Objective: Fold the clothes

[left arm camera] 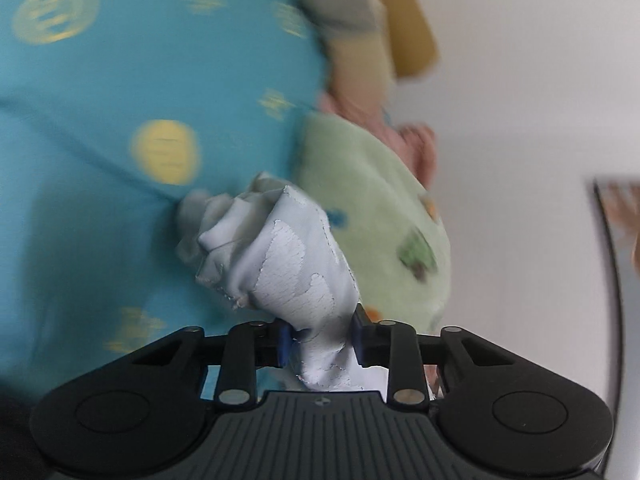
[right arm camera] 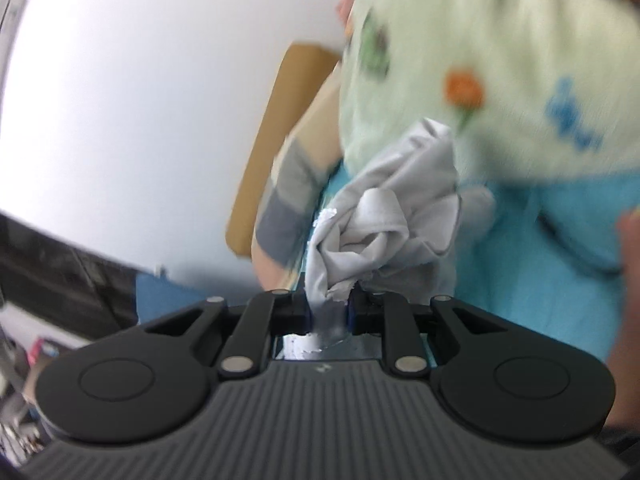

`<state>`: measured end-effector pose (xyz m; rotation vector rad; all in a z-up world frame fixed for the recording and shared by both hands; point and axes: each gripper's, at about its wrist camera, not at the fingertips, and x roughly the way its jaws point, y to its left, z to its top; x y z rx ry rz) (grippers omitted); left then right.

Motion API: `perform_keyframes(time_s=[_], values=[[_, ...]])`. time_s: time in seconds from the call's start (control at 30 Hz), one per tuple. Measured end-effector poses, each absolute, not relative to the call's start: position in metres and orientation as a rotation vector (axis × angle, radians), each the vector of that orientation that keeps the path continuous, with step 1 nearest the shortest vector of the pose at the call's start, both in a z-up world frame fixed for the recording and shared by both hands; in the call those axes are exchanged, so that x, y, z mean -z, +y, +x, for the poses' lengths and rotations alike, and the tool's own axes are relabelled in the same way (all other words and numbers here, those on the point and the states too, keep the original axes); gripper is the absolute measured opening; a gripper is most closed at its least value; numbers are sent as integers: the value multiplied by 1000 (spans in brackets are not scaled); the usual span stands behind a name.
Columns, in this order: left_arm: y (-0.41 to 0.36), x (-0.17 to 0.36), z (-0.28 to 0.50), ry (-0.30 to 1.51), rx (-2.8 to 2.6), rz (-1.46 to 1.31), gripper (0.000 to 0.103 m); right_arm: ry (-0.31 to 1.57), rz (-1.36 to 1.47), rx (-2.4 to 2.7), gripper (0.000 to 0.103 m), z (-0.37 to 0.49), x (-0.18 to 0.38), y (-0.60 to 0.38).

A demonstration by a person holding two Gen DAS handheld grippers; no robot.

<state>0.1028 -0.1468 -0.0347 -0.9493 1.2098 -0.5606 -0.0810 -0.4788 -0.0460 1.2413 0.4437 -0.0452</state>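
Teal fabric with yellow prints (left arm camera: 100, 128) fills the background, a pale green printed cloth (left arm camera: 372, 208) beside it. Bunched white-grey garment (left arm camera: 280, 248) sits directly ahead of both grippers — left gripper (left arm camera: 322, 342) and right gripper (right arm camera: 329, 314) each clamped narrowly on it.

A home (likely): heaped patterned laundry (left arm camera: 120, 120) beside white wall (left arm camera: 520, 80).

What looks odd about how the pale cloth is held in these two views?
The pale cloth is bunched into a crumpled wad, not spread flat. The left tongs and right tongs each pinch a twisted clump. The print on it looks cracked and flaky.
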Motion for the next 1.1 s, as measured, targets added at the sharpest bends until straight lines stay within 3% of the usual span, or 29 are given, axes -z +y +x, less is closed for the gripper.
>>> perform_keyframes(time_s=[0.2,0.4,0.57,0.77,0.93,1.1], values=[[-313,-59,124,1135,773,-749,27,251,1205,151,20,-79,-30,-600],[-467,-129,131,908,1090,-641,27,10,1095,266,20,-80,-104,-713],[-533,-68,104,854,1170,-536,27,-84,982,422,20,-100,-82,-754],[-536,44,74,963,1162,-398,24,141,1031,558,20,-126,29,-757],[-511,70,55,953,1162,-407,25,191,1048,572,20,-143,63,-739],[-510,57,49,960,1126,-310,40,294,1019,631,27,-140,45,-729]])
